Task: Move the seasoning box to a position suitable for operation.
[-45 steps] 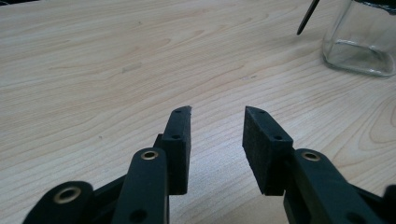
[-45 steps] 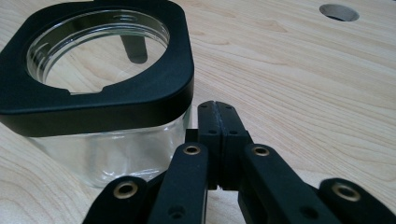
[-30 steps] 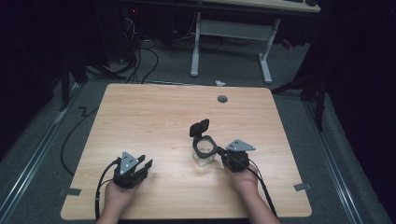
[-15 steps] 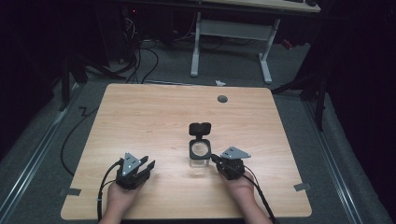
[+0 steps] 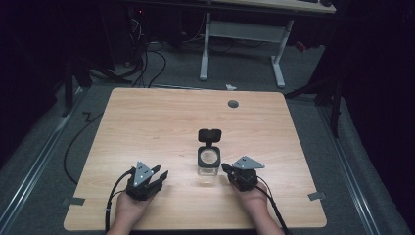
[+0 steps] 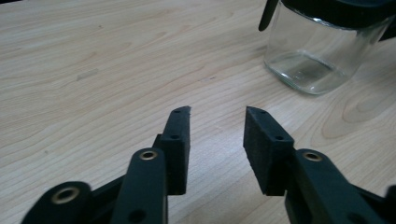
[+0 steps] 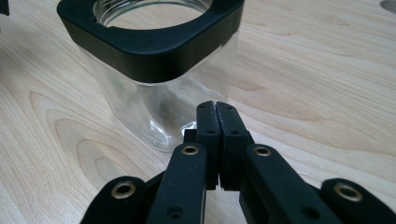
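Glass jar [image 5: 209, 164] just beside closed, empty right hand-held gripper [image 5: 225, 168] | left hand-held gripper [image 5: 163, 175] parted, empty

A wooden table [image 5: 147, 127] carries a glass jar [image 5: 209, 166].

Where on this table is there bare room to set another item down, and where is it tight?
Free: the whole far half of the table, bare but for a small grey cap near its far edge, and the left side beyond the left tool. Crowded: the near centre, where the open jar stands with the right tool close beside it.
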Motion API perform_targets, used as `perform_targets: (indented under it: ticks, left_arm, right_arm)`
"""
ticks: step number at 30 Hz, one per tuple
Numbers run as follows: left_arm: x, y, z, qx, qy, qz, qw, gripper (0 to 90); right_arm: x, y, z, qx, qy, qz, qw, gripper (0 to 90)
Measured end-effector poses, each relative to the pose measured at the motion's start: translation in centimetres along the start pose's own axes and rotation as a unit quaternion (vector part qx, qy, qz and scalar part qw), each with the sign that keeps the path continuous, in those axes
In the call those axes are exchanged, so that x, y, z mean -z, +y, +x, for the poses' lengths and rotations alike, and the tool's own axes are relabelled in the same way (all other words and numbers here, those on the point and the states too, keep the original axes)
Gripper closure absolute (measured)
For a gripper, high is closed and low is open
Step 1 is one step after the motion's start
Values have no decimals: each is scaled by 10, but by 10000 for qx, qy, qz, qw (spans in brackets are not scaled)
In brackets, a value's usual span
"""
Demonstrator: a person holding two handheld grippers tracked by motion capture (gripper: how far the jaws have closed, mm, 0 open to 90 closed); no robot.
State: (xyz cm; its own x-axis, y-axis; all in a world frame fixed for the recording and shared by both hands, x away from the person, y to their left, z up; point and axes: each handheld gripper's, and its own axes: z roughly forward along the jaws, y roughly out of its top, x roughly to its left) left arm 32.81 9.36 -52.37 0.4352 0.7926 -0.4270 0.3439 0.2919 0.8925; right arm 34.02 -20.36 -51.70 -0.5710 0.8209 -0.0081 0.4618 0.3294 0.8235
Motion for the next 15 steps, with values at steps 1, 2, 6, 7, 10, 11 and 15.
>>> perform_targets:
  ticks: [1, 2, 6, 7, 10, 11, 15]
  left_arm:
    - [0, 0, 0, 0, 0, 0, 10000, 590]
    - [-1, -1, -3, 44, -52, 36, 10000, 585]
    - [-3, -4, -10, 34, -143, 139, 9998, 572]
    - [-6, -6, -15, -2, -198, 187, 9996, 571]
    - [-10, -9, -23, -127, -255, 272, 9992, 573]
    - [-11, -11, -26, -164, -293, 286, 9990, 578]
    - [-16, -16, -36, -284, -335, 353, 9984, 552]
  right_arm:
    - [2, -1, -1, -28, -5, -29, 10000, 886]
    - [5, -1, -3, -68, -1, -55, 10000, 883]
    - [12, -4, -6, -136, -78, -99, 9998, 851]
    - [18, -6, -10, -217, -161, -167, 9995, 843]
    - [27, -8, -15, -411, -233, -250, 9986, 806]
    - [29, -9, -17, -454, -248, -267, 9983, 797]
    - [39, -14, -22, -536, -320, -311, 9976, 802]
